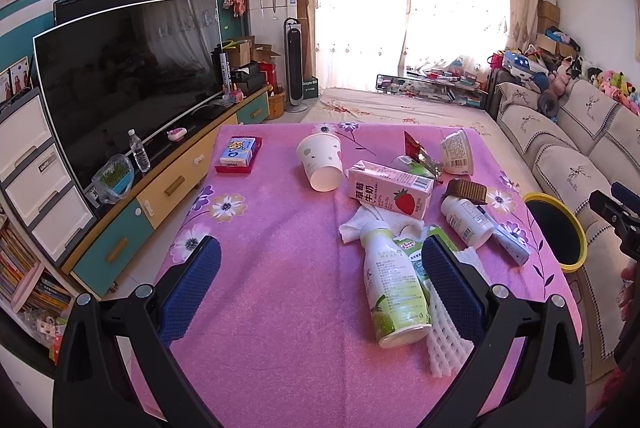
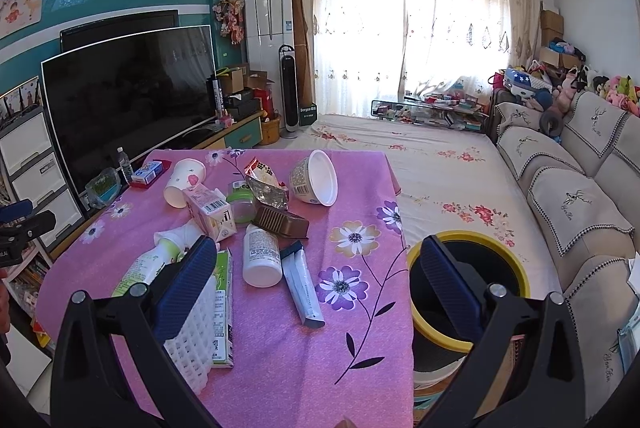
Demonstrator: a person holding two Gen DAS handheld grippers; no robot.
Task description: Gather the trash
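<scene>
Trash lies on the table just beyond both gaping hand-held grippers.

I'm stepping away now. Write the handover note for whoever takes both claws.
Left claw: open, empty, above the table. Right claw: open, empty, over the table's edge by the yellow-rimmed bin.
Trash on the pink tablecloth: green bottle, strawberry milk carton, paper cup, white pill bottle, tube, foam net.
Done: nothing visibly collected.
Left: everything into the bin.

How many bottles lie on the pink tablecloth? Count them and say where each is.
2. The green-and-white bottle lies nearest the left gripper; the white bottle lies mid-pile beside the blue tube. Others may be hidden.
</scene>
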